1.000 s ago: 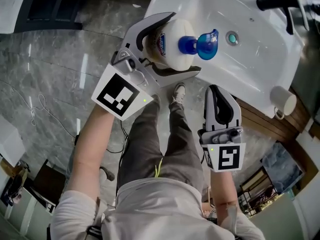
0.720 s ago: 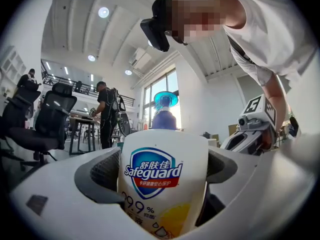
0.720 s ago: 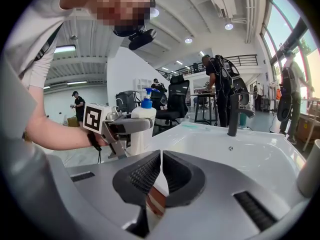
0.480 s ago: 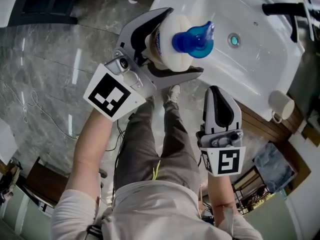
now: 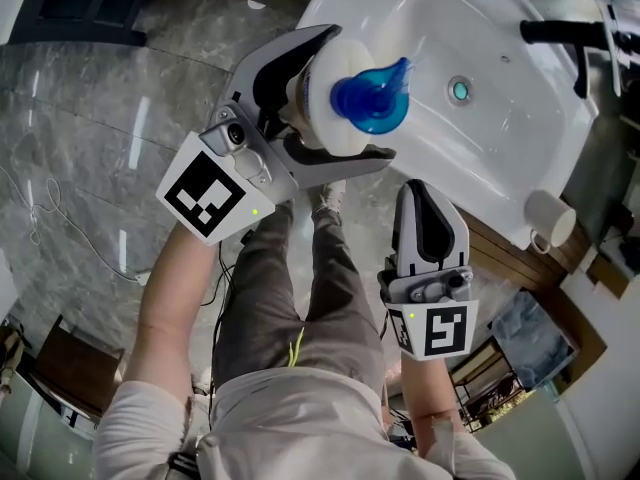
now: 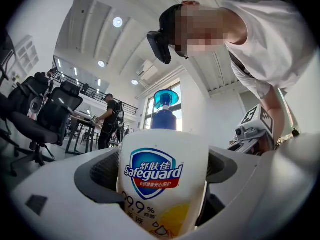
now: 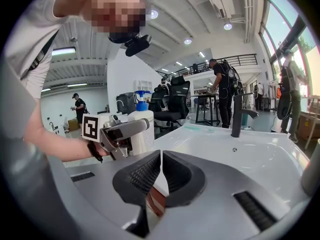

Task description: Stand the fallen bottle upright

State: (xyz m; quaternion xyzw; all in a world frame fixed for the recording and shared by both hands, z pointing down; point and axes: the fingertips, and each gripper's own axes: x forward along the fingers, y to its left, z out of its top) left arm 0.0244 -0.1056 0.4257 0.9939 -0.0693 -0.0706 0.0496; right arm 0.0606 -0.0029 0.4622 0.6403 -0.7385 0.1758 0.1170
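Observation:
A white soap bottle (image 5: pixel 340 113) with a blue pump top (image 5: pixel 368 100) is held upright in my left gripper (image 5: pixel 345 93), at the near left rim of the white sink (image 5: pixel 500 118). The jaws are shut on its body. The left gripper view shows the bottle (image 6: pixel 162 176) close up with a blue and red label, squeezed between both pads. My right gripper (image 5: pixel 428 213) hangs below the sink's front edge, shut with nothing in it. From the right gripper view (image 7: pixel 161 171) the bottle (image 7: pixel 141 129) stands upright in the left gripper (image 7: pixel 125 131).
A black tap (image 5: pixel 560 33) rises at the sink's far right, and the drain (image 5: pixel 459 90) lies mid-basin. A white cup (image 5: pixel 548 218) stands on the wooden counter (image 5: pixel 510 253) right of the sink. Grey marble floor (image 5: pixel 100 148) spreads to the left.
My left gripper has turned the bottle from lying sideways to upright, its pump now pointing up at the head camera. The right gripper has drifted slightly left and down.

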